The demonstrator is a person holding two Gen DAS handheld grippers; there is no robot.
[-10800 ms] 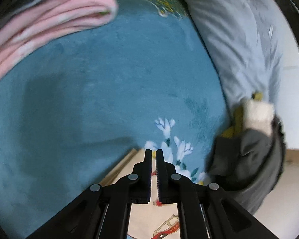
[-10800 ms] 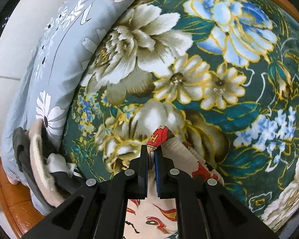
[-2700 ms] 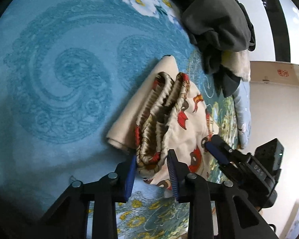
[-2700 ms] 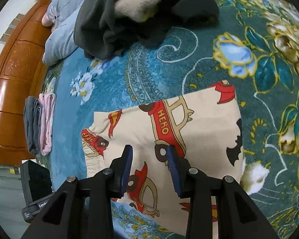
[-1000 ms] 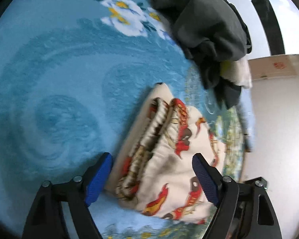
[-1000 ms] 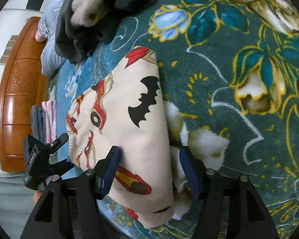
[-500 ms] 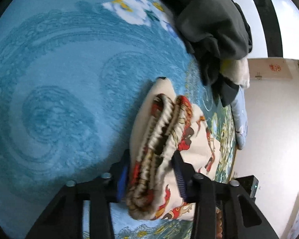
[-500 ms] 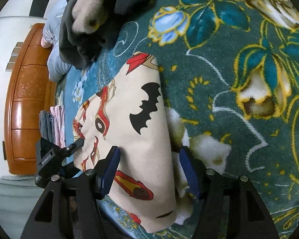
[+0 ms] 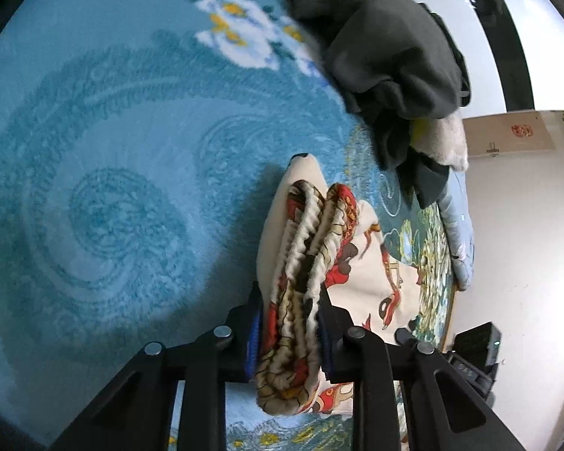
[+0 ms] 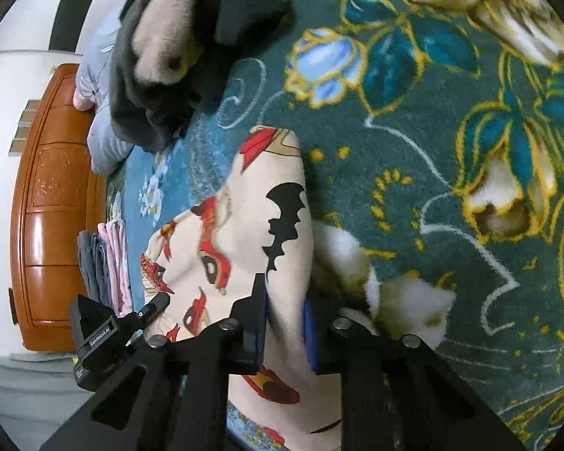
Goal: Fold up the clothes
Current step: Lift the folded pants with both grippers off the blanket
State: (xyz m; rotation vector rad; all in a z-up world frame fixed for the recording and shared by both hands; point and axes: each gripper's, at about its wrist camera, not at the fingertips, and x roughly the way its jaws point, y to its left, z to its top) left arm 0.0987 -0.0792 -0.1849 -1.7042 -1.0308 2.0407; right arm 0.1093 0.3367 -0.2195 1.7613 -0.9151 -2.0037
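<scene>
Both tongs closing on the cream printed garment (image 10: pixel 240 233): left tongs (image 9: pixel 289 323) at waistband, right tongs (image 10: pixel 284 319) at opposite edge

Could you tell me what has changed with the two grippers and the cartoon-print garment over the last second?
Both grippers went from wide open around the cream cartoon-print garment to closing on it: the left gripper pinches the ribbed waistband end, the right gripper the opposite folded edge. The garment has not left the floral blanket. The dark clothes pile and the folded stack stayed put.
</scene>
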